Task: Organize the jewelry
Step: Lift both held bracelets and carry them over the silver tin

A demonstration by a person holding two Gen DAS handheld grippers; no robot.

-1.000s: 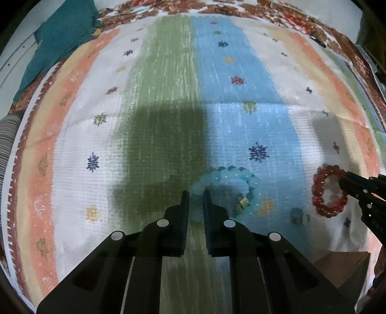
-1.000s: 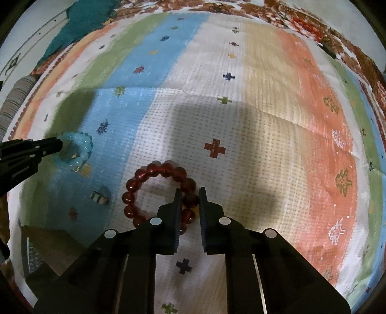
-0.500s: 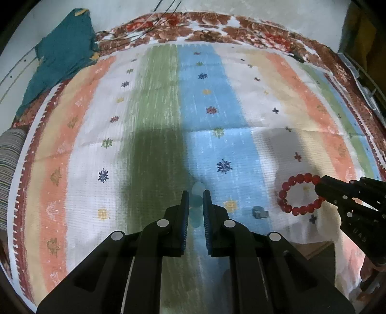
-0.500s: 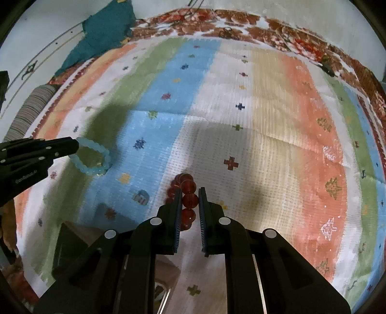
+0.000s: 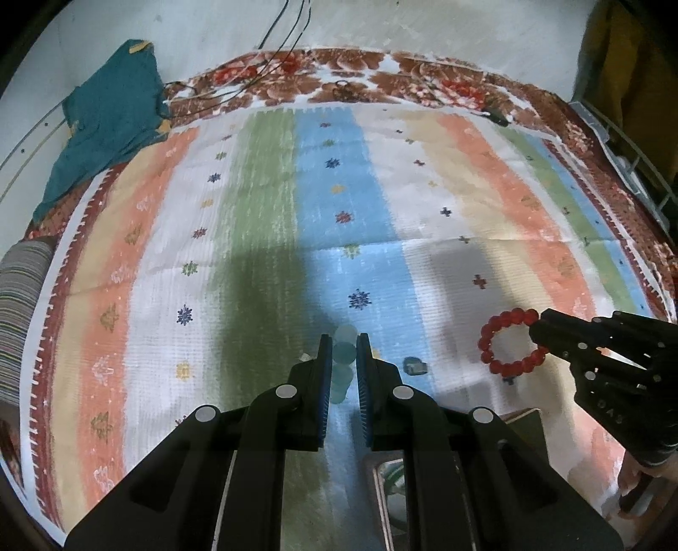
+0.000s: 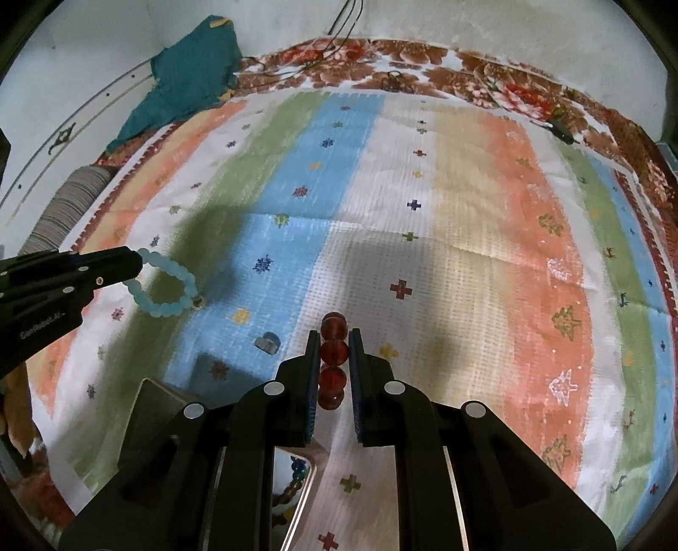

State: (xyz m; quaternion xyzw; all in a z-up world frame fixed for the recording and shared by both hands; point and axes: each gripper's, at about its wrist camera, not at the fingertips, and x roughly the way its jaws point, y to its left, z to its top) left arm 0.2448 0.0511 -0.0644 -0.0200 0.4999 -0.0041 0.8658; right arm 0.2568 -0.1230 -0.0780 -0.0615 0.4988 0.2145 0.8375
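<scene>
Pale blue bead bracelet (image 6: pixel 166 289) hangs pinched between the left gripper (image 5: pixel 342 355) fingers, low centre of the left view. The red bead bracelet (image 5: pixel 509 342) is clamped likewise in the right gripper (image 6: pixel 334 355), both above the striped cloth (image 5: pixel 262 220). A small ring (image 6: pixel 267 341) lies on the cloth between them.

A striped cloth (image 5: pixel 262 237) — green, blue, peach, white bands — covers a floral-bordered spread (image 5: pixel 351 80). Far left, a teal garment (image 5: pixel 106 114) lies against the pale wall (image 6: pixel 466 21).
</scene>
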